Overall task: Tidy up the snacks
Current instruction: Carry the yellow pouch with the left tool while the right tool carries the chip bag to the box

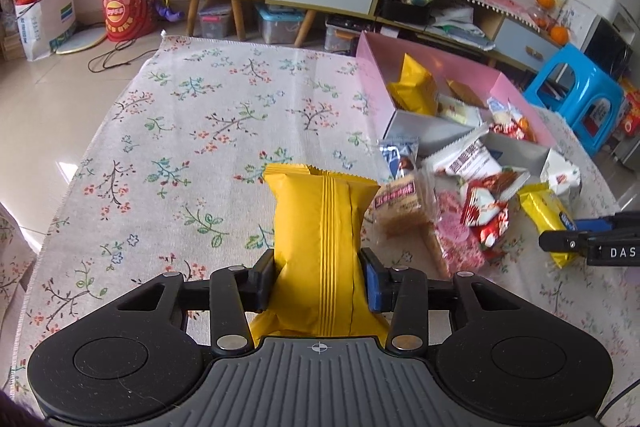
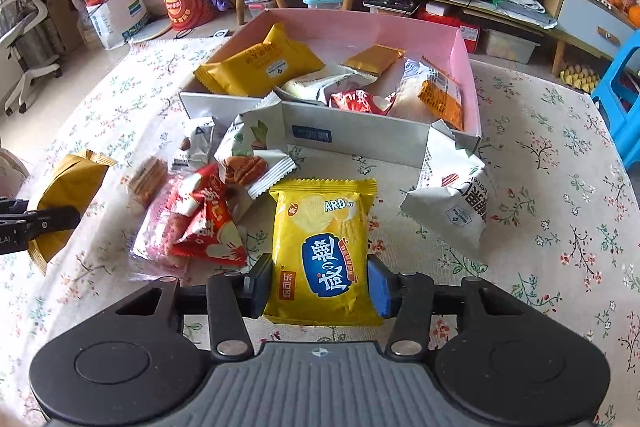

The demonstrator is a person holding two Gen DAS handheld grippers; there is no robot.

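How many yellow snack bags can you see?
3: one in the left gripper, one in the right gripper, one in the pink box. More may hide underneath.

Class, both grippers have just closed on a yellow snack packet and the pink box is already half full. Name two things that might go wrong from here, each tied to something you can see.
1. The left gripper pinches its puffy yellow packet near the lower end, so it may slip or its contents get crushed.
2. The loose wrappers lie right beside the right gripper and its yellow biscuit packet; lifting could snag or scatter them. The pink box already looks crowded near its front wall.
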